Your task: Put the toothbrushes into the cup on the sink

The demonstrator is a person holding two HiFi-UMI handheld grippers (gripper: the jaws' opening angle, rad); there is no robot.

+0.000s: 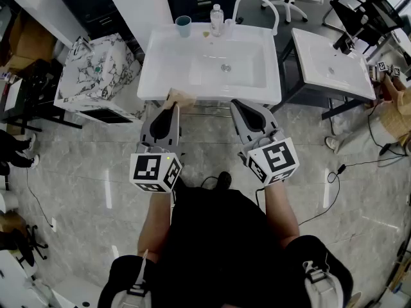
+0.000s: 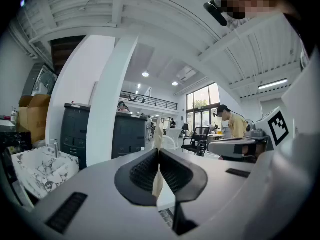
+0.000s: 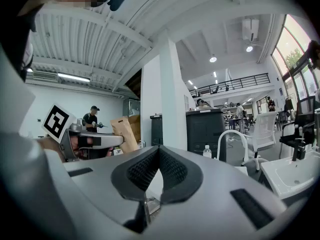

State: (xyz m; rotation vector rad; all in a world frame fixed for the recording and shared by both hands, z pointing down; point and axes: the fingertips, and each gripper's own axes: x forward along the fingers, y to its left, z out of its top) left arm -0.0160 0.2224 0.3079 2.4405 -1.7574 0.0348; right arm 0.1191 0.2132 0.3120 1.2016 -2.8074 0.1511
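Our left tool (image 1: 173,108) is clenched on a flat, pale tan paper pack (image 1: 182,97). We think the pack holds a toothbrush, but we cannot see one. The pack is just above the near left edge of the white sink (image 1: 212,96). Our right tool (image 1: 243,108) is squeezed together with nothing in it. The small blue-green cup (image 1: 183,25) stands on the far left corner of the sink, well away from the pack. We should grip tight and carry the pack straight across. Then we should come down from above the cup's mouth, staying away from the clear plastic bottle (image 1: 217,19) to its right.

Glossy white sink (image 1: 160,63), polished grey stone-look floor (image 1: 83,172), matt brown paper sheet (image 1: 181,98).
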